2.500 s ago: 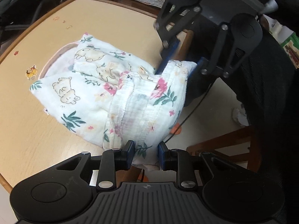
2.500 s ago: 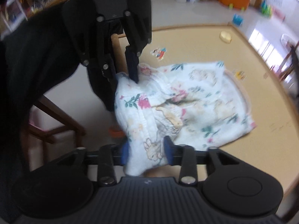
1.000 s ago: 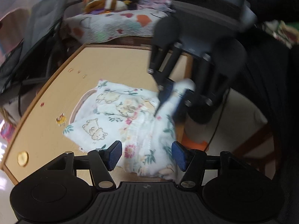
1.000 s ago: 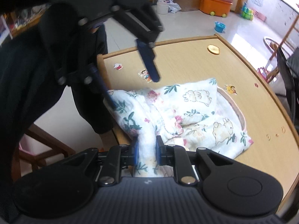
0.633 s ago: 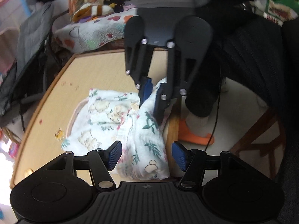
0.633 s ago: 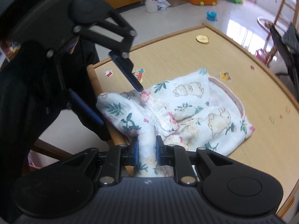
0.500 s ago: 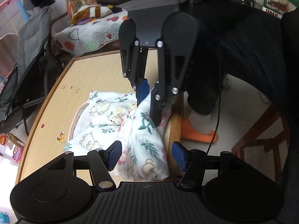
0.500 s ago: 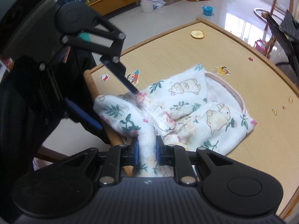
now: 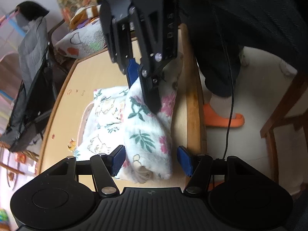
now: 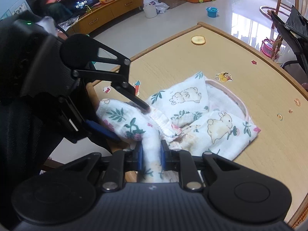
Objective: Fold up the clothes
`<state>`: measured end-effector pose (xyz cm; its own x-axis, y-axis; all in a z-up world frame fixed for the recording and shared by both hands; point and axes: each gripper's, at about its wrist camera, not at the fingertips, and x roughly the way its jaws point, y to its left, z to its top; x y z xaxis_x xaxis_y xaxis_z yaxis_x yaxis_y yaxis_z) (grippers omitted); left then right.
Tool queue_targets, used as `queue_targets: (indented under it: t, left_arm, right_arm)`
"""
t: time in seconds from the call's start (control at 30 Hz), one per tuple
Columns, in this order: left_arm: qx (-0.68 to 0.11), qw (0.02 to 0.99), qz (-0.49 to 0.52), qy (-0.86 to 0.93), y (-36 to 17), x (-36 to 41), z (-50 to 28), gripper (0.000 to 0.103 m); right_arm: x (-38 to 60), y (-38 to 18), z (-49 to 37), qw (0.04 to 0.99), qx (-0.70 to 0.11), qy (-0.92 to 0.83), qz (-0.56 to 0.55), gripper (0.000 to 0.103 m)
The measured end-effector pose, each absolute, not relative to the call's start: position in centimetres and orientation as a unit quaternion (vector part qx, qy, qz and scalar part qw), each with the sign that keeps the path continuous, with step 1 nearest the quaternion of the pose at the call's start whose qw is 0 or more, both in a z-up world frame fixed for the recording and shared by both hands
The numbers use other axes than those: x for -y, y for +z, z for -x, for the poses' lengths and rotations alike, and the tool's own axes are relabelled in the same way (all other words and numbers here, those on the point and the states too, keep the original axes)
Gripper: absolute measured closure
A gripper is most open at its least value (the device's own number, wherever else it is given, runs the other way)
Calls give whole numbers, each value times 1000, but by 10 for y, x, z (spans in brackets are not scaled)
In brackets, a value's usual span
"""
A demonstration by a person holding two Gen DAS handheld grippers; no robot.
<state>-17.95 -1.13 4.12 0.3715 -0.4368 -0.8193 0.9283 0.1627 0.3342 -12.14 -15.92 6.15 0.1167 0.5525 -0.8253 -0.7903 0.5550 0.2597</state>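
My left gripper has let go since a couple of seconds back: its blue pads now stand wide apart on either side of the garment with nothing pinched, where before they were clamped on the hem. My right gripper hasn't released, its pads squeezed tight on a bunched strip of the same white, floral-printed cloth. So, one end freed, one end held; I judge this fold is being laid down or handed over to a new grip (one moment can't settle which).

Nearest in the left view, the rolled edge of the garment lies between my open pads at the table rim, close to the person's side. Further on, the right gripper bites the far end of that roll.

The right view gives me what the left can't: the rest of the garment spread flat beyond the roll, bear prints up, a pink-trimmed edge curving round it, well inside the tabletop. Only the left view shows the orange slipper on the floor past the edge.
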Motion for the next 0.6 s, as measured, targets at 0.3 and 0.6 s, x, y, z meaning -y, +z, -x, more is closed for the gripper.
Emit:
queue_targets:
  t: [0.3,0.6]
  left_arm:
    - [-360,728,-308,-495,53,-6,159,85]
    - [-426,740,-194,-482,62,-31,149,87]
  right_arm:
    - [167,73,142,748,-439,471,157,75]
    - [178,83,186,767,-359,470,247,61]
